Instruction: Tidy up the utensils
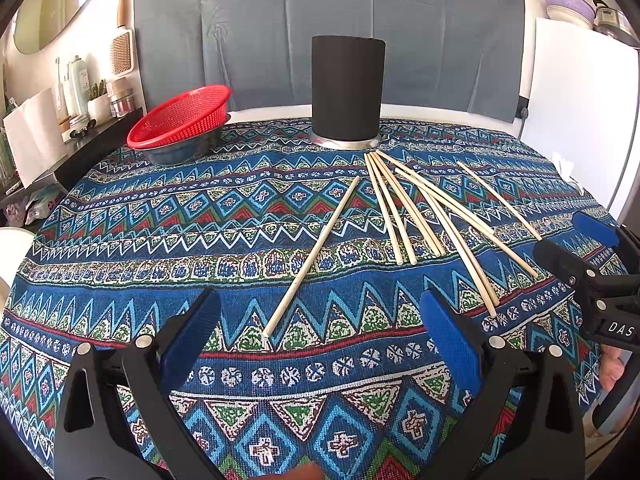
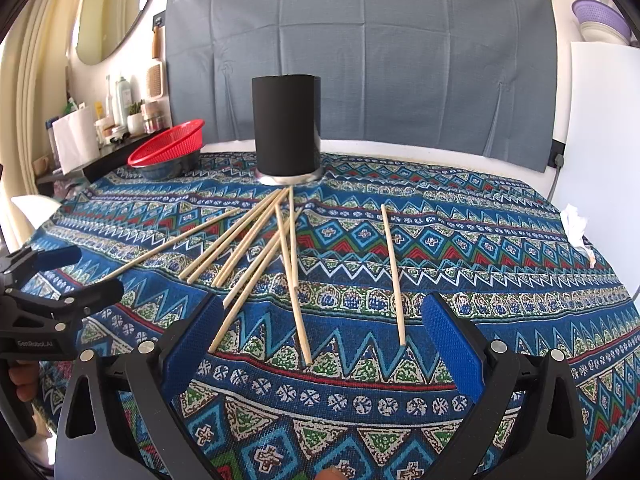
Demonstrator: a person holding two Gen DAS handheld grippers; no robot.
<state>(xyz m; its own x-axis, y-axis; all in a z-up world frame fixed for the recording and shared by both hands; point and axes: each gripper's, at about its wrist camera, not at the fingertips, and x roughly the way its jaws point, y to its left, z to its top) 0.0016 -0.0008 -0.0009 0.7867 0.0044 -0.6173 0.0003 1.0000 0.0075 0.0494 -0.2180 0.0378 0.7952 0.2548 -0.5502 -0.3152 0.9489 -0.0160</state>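
From the left wrist, the left hand-held gripper hangs released and empty above the patterned counter, one lone chopstick running forward from between its fingers toward the single black holder straight ahead; I would close low across that stick near its closer end before tilting it up into the holder. From the right wrist, the right hand-held gripper is likewise released, with a fan of chopsticks just ahead and another single stick by its right finger; I count about eight sticks.
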